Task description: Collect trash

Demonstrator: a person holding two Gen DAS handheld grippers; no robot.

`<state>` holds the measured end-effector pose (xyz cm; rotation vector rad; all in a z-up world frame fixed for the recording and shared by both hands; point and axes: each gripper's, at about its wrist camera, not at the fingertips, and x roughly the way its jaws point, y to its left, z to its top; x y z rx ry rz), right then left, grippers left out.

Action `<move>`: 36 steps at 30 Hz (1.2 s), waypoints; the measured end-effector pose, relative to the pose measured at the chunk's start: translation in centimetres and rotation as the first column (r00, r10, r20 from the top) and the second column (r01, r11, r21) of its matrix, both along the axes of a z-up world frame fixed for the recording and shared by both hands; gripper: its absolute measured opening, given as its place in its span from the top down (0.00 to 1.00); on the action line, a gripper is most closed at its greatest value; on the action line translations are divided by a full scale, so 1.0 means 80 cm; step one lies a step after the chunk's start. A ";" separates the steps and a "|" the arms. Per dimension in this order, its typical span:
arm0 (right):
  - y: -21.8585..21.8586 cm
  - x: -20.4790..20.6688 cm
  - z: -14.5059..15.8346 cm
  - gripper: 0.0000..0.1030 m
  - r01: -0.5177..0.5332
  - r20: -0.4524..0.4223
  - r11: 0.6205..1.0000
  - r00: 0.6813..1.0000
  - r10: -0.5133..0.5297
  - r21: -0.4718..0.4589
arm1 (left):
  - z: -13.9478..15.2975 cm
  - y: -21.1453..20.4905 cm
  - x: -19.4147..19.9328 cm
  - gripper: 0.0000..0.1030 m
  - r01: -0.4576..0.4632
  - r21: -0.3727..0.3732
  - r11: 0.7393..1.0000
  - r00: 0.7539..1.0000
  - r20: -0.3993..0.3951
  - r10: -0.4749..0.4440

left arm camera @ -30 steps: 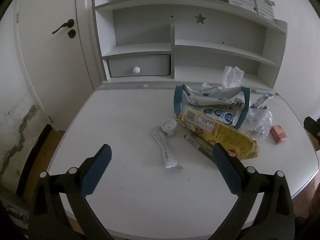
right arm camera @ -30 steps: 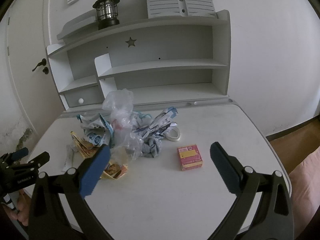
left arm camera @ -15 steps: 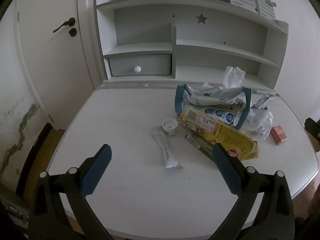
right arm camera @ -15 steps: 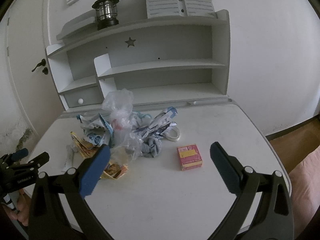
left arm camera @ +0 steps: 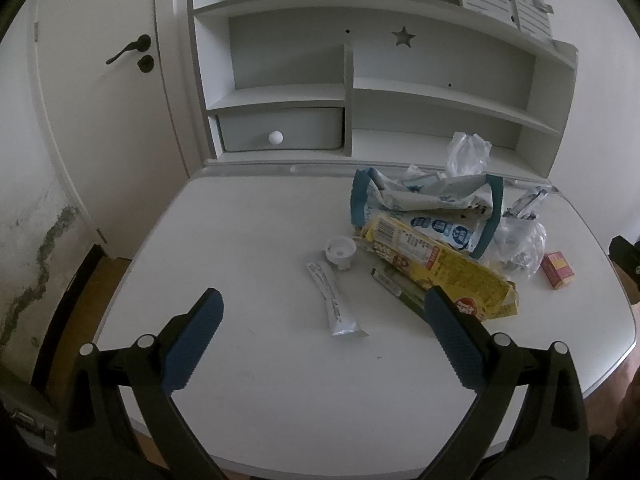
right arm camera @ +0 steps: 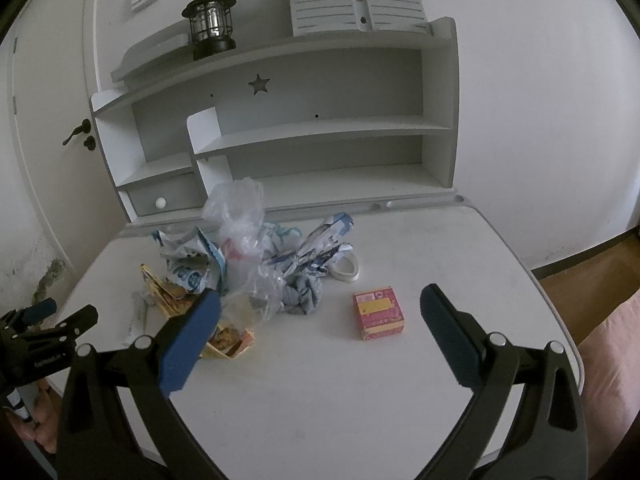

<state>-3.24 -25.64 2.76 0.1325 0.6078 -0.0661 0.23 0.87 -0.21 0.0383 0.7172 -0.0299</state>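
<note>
Both claws hover above the white tabletop (left arm camera: 248,240), neither touching anything. Left claw (left arm camera: 322,332): released, blue pads spread wide, nothing between them. Right claw (right arm camera: 320,330): likewise released and empty.

Trash lies in a loose heap toward the back of the tabletop, in front of the white shelf unit (right arm camera: 320,152).
- Crumpled blue-and-white wrapper (left arm camera: 428,208) at the heap's centre, a clear plastic bag (right arm camera: 240,220) bunched against it.
- Yellow snack bag (left arm camera: 440,268) lying flat, leaning out from under the wrapper toward the left claw; its near end sits just beside that claw's right pad.
- Dark thin packet (left arm camera: 396,290) partly under the yellow bag.
- Small white tube (left arm camera: 334,300) lying apart from the heap, on its left side, with a white cap (left arm camera: 340,252) just beyond its far end.
- Grey cloth wad (right arm camera: 302,298) at the heap's right edge; white tape roll (right arm camera: 346,270) behind it.
- Red-pink small box (right arm camera: 378,312) alone on the tabletop, right of the heap, near the middle of the right claw's opening.

Black lantern (right arm camera: 210,24) on the top shelf. Closed door (left arm camera: 100,100) to the left.
</note>
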 end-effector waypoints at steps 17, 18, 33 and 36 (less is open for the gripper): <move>-0.001 0.000 0.000 0.06 0.001 0.001 1.000 1.000 -0.001 0.001 | 0.001 0.002 0.001 0.05 -0.003 -0.001 1.000 1.000 -0.004 0.003; -0.001 0.000 0.000 0.06 0.000 0.000 1.000 1.000 0.000 0.002 | 0.001 0.003 0.001 0.05 -0.004 -0.001 1.000 1.000 -0.004 0.004; -0.002 0.000 -0.001 0.06 0.000 0.002 1.000 1.000 0.000 0.001 | 0.001 0.003 0.002 0.05 -0.006 -0.001 1.000 1.000 -0.001 0.006; -0.002 0.000 0.000 0.06 0.001 0.001 1.000 1.000 -0.001 0.001 | 0.000 0.004 0.003 0.05 -0.008 0.000 1.000 1.000 -0.005 0.008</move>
